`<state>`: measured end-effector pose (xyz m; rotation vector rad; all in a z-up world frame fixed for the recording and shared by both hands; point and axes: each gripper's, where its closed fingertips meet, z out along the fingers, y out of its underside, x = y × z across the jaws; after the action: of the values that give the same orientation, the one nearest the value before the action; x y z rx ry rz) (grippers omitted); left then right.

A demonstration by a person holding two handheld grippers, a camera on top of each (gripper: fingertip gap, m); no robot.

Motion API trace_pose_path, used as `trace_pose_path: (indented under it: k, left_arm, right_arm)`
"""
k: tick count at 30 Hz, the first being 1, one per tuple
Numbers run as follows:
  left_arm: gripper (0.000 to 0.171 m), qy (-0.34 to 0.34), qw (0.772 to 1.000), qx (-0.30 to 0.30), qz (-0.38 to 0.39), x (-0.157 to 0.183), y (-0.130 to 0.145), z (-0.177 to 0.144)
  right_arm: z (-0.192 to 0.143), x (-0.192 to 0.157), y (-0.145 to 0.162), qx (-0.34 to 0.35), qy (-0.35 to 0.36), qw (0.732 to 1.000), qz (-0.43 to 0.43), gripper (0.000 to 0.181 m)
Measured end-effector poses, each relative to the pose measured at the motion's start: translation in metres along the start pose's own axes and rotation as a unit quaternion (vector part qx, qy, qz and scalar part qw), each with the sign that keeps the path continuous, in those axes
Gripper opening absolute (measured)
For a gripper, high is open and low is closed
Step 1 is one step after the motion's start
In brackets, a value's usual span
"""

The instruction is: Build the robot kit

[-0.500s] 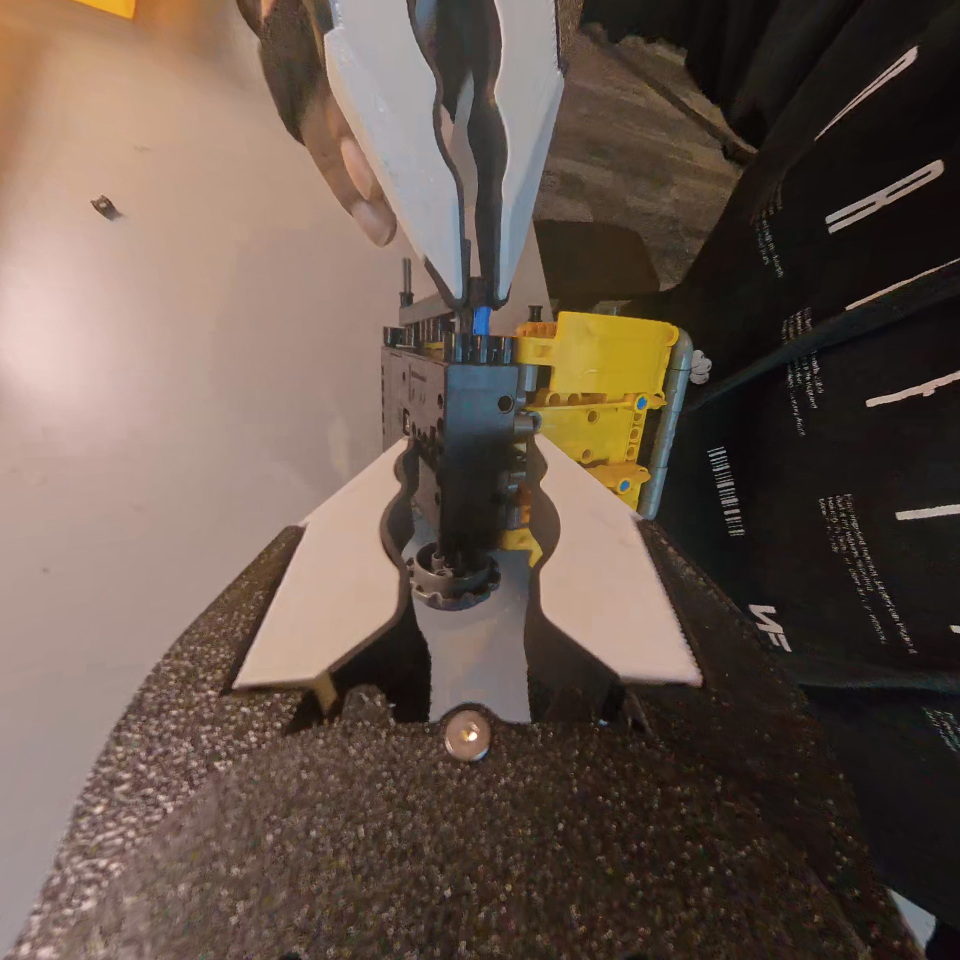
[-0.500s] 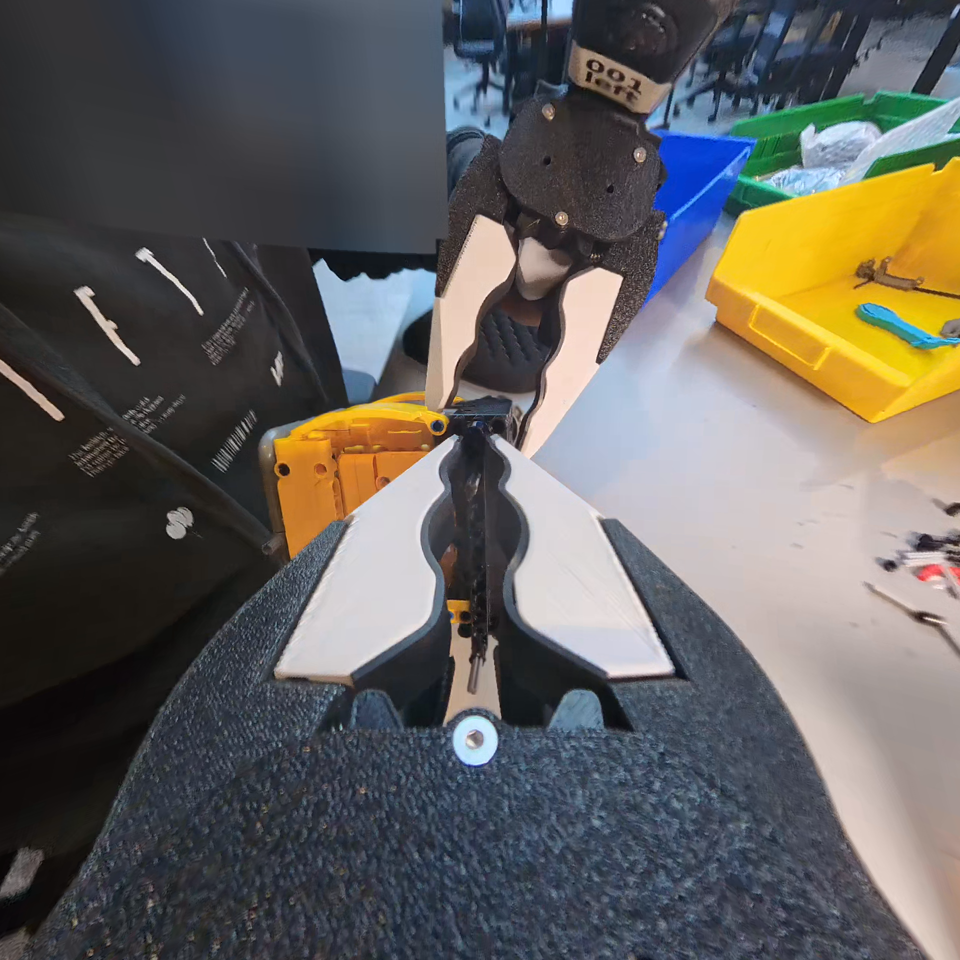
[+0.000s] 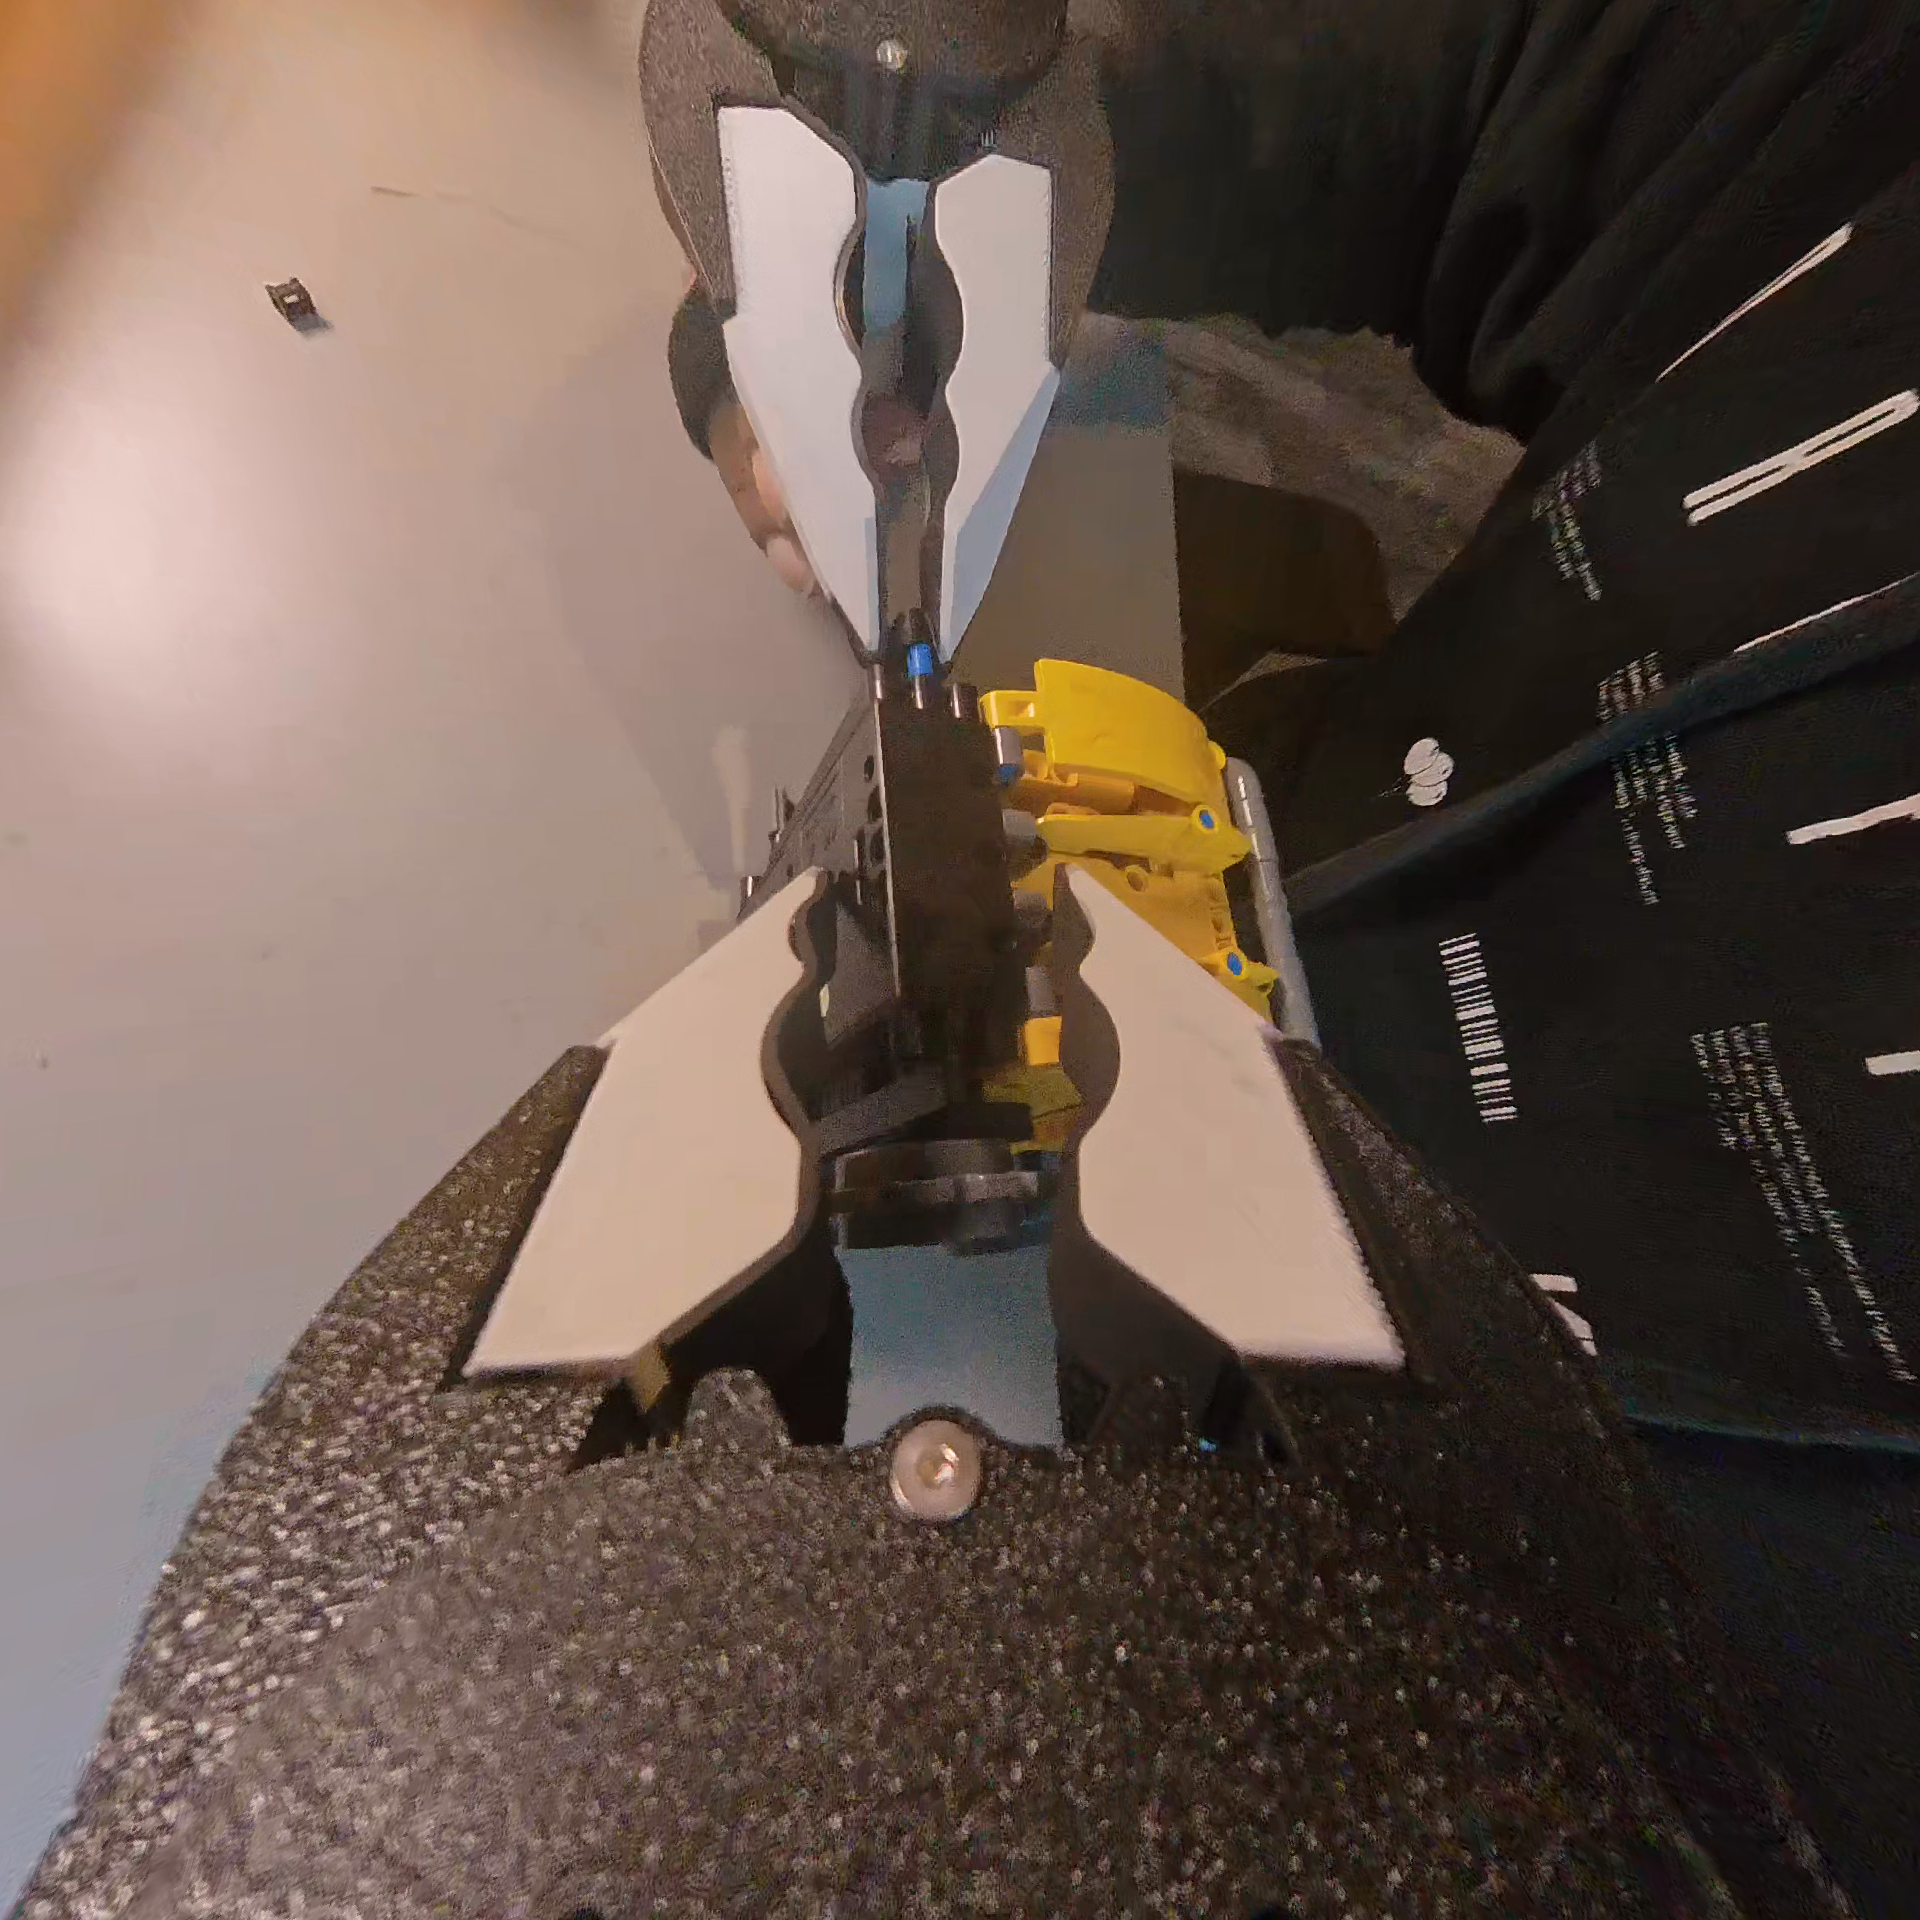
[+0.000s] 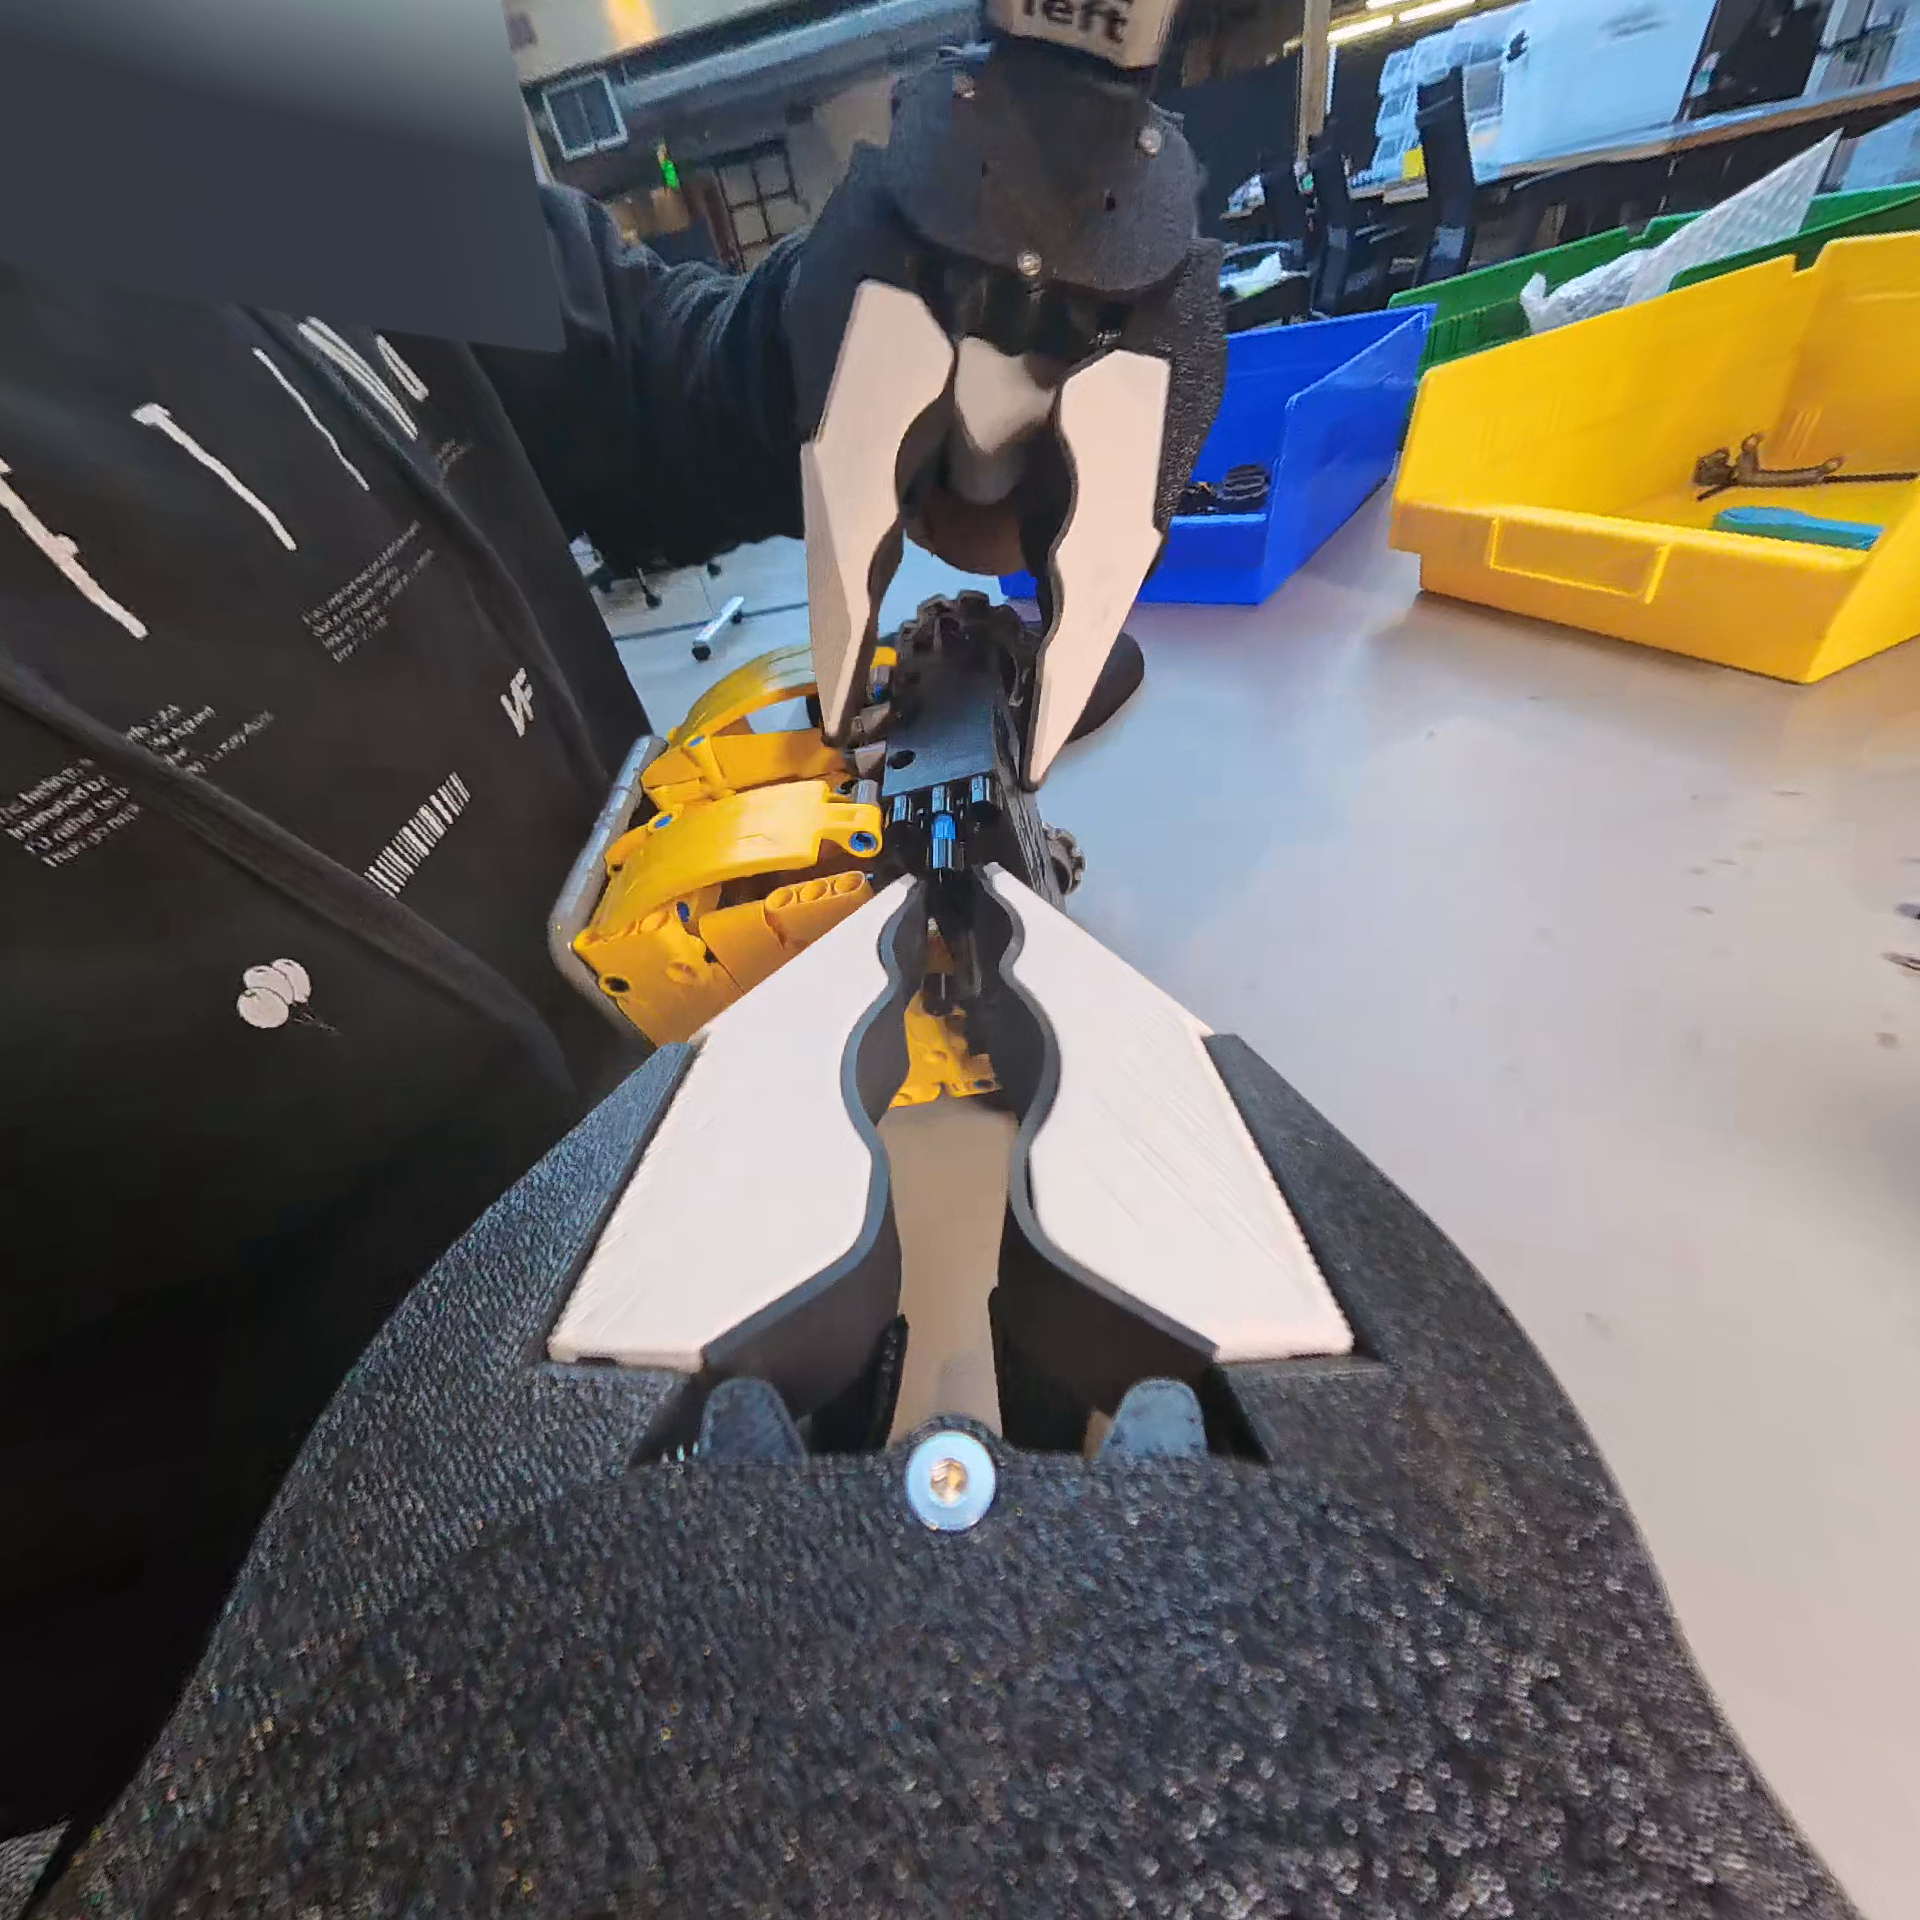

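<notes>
Left wrist view, left gripper (image 3: 940,904) clamping black-and-yellow brick model (image 3: 945,831), right gripper (image 3: 906,634) pinching its blue-tipped pin (image 3: 918,665)

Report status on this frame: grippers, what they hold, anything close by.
Left gripper clamps the black-and-yellow brick model. Right gripper pinches a black pin at the model's end. Person's dark jacket close beside it.

A pale grey table (image 4: 1455,935) carries a yellow bin (image 4: 1662,540); left of the bin stands a blue bin (image 4: 1320,436), behind it a green one (image 4: 1538,281).
</notes>
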<state>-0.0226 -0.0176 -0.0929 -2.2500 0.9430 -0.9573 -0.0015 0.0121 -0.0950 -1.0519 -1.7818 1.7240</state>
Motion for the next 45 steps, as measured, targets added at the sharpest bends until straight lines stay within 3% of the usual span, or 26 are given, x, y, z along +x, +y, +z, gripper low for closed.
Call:
trace_pose_path:
  k: [3, 5, 7, 10, 14, 32, 45]
  left_arm:
    - [0.040, 0.066, 0.994, 0.053, -0.074, -0.001, -0.018, -0.008]
    - [0.040, 0.057, 0.994, 0.032, -0.082, -0.013, -0.015, -0.003]
    - [0.041, 0.090, 0.991, 0.022, -0.099, -0.008, -0.018, 0.005]
    - [0.026, 0.112, 0.985, 0.023, -0.126, -0.009, -0.021, 0.016]
    - [0.025, 0.144, 0.972, 0.040, -0.182, -0.006, -0.020, 0.019]
    - [0.014, 0.073, 0.982, 0.081, -0.151, -0.001, -0.022, 0.014]
    - [0.013, 0.070, 0.981, 0.058, -0.169, -0.004, -0.021, 0.018]
  right_arm:
    - [-0.001, -0.001, 0.000, 0.006, -0.008, 1.000, -0.012, 0.008]
    - [0.000, -0.001, 0.000, 0.003, -0.009, 1.000, -0.030, 0.008]
    - [0.000, 0.001, 0.000, 0.004, -0.007, 0.999, -0.038, 0.008]
    - [0.002, 0.000, -0.001, 0.002, -0.004, 0.998, -0.059, 0.008]
    - [0.003, -0.003, 0.000, -0.002, 0.003, 0.997, -0.080, 0.008]
    - [0.009, -0.007, -0.005, -0.030, 0.045, 0.991, -0.125, 0.004]
    - [0.009, -0.006, -0.003, -0.042, 0.050, 0.987, -0.147, 0.003]
